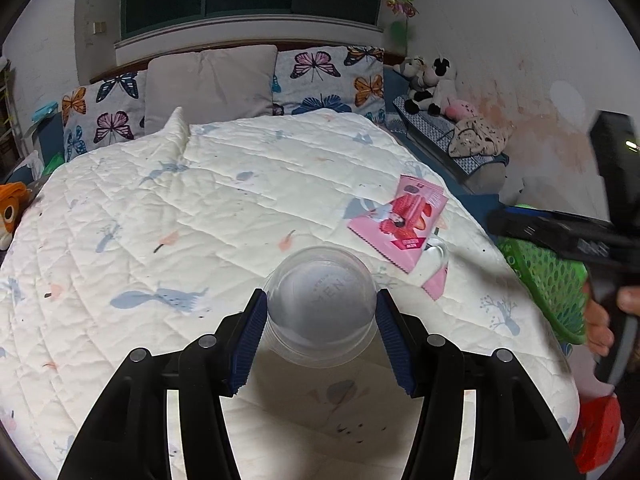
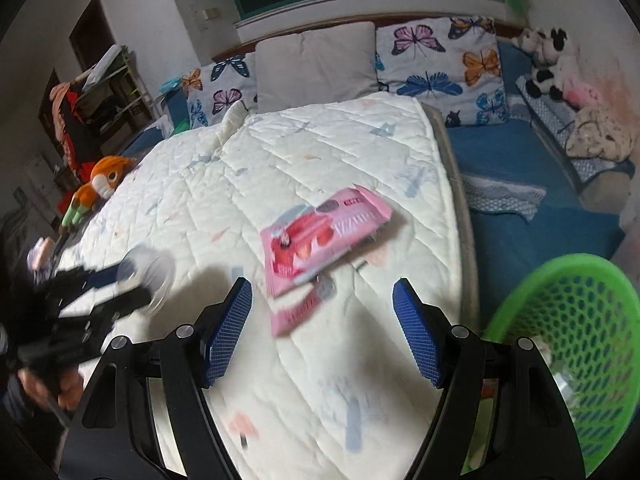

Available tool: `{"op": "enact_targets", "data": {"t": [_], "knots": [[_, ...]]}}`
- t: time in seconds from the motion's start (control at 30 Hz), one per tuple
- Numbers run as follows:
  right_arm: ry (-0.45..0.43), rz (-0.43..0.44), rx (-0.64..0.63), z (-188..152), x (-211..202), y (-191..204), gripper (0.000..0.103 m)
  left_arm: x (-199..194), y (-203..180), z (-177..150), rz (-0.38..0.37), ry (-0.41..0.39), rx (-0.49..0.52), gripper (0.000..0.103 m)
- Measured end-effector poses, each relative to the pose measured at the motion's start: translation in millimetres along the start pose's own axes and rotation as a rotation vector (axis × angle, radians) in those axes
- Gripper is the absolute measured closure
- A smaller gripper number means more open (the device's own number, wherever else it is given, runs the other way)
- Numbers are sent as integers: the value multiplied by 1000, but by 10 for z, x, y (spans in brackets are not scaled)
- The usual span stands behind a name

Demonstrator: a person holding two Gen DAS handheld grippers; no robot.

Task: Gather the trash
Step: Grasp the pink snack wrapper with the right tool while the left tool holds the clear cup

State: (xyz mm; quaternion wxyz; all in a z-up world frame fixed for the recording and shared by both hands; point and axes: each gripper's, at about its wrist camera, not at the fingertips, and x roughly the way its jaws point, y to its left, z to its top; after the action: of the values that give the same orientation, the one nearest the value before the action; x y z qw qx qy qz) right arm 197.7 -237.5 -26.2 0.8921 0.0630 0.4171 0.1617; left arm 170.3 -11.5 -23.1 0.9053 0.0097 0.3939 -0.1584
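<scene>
My left gripper is shut on a clear plastic cup, held just above the white quilt. A pink snack wrapper lies on the quilt to the cup's right, with a second pink wrapper below it. My right gripper is open and empty, hovering just short of the pink wrapper and the second wrapper. In the right wrist view the left gripper with the cup is blurred at the left. The green mesh basket sits at the right.
The basket also shows in the left wrist view beside the bed's right edge, behind the right gripper's body. Butterfly pillows and a grey pillow line the headboard. Plush toys sit on a bench; an orange plush lies left.
</scene>
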Motion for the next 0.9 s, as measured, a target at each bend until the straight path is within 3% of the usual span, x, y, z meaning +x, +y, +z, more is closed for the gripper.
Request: {"op": "enact_targets", "data": {"t": [0.47,0.77,0.9], "knots": [[26,-43,222,366,704,-293,27,-57,177,-74,-8,-11,-16,49],[55,-47,244,397,948,-308,27,7,223,-96,-15,4,-30,49],[47,-48,219,402,947,-254,38,13,222,-104,-17,7,-35,49]]}}
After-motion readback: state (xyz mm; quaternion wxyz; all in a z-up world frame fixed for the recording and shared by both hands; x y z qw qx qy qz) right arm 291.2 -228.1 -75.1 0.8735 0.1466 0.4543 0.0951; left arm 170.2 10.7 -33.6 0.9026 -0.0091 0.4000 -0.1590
